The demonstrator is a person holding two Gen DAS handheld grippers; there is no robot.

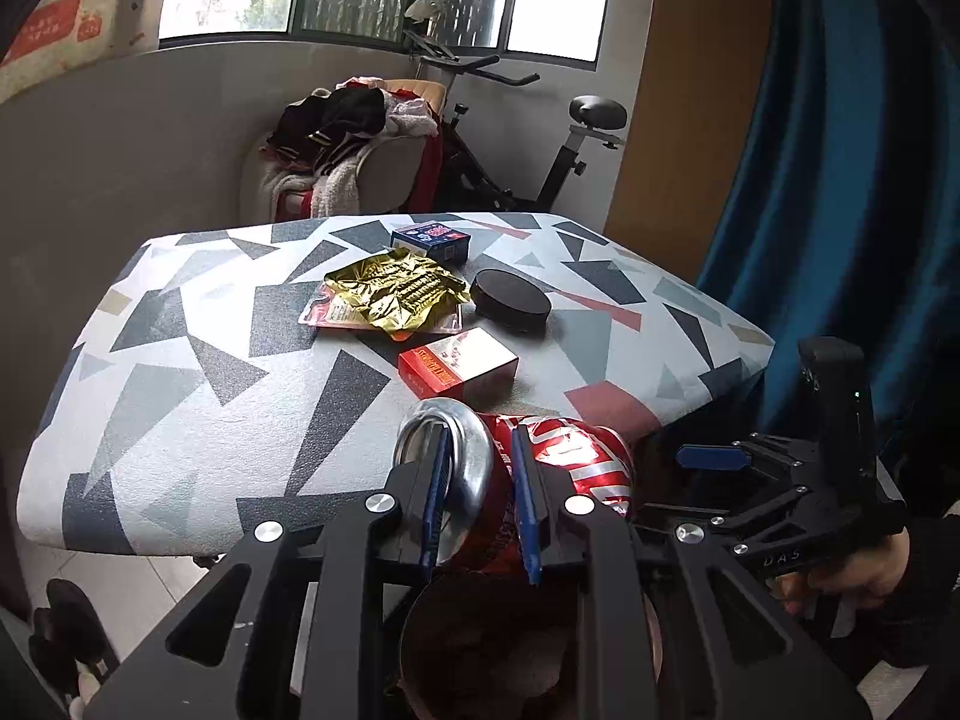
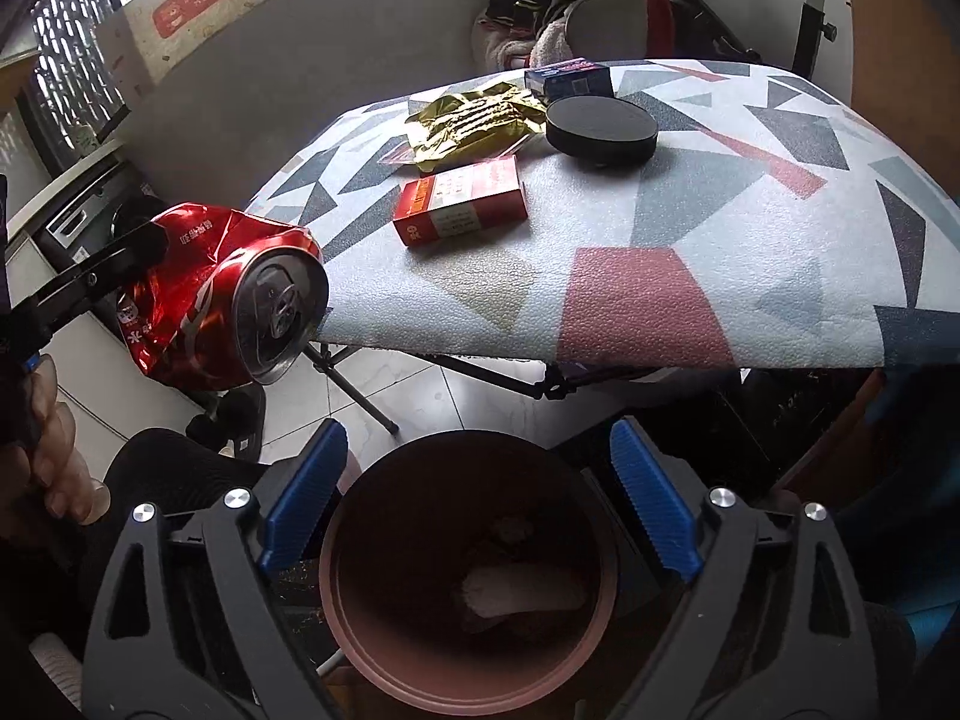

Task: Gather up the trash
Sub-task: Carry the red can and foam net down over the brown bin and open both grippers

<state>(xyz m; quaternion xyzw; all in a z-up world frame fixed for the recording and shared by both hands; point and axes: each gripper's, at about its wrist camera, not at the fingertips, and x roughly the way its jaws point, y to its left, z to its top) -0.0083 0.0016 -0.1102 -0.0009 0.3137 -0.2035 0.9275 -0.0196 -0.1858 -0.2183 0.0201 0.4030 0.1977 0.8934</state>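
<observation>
Folding table (image 2: 750,276) with geometric-print top, carrying four items, all toward far half; near edge bare. Pink-brown bin (image 2: 468,576) on floor below near edge of table, directly under right gripper (image 2: 480,498); some pale scraps visible at bottom, identity unclear. Crushed red can (image 2: 216,306) off the table, in air just beyond near-left corner, pinched across its dented body by left gripper (image 1: 477,501); in left wrist view can sits between blue pads (image 1: 435,492), silver end up-left, bin mouth dark below the fingers. Right gripper spread wide, nothing between its pads (image 2: 303,498), hovering over bin. Remaining on table: black round puck-like lid or case (image 2: 600,129) toward far edge, right of centre; crumpled gold wrapper (image 2: 474,123) lying on a pink packet, toward far-left side; red and white small box (image 2: 462,201) nearest the centre, closest of all to near edge; blue small box (image 2: 570,78) at far edge, behind wrapper and puck. Judgement: task partly done. One piece in transit, not yet released; can appears near but not squarely over bin mouth. Gold wrapper plainly trash, still to collect. Boxes and puck: cannot tell whether trash or keepers. Estimate roughly early-to-mid progress, drop of can pending.
</observation>
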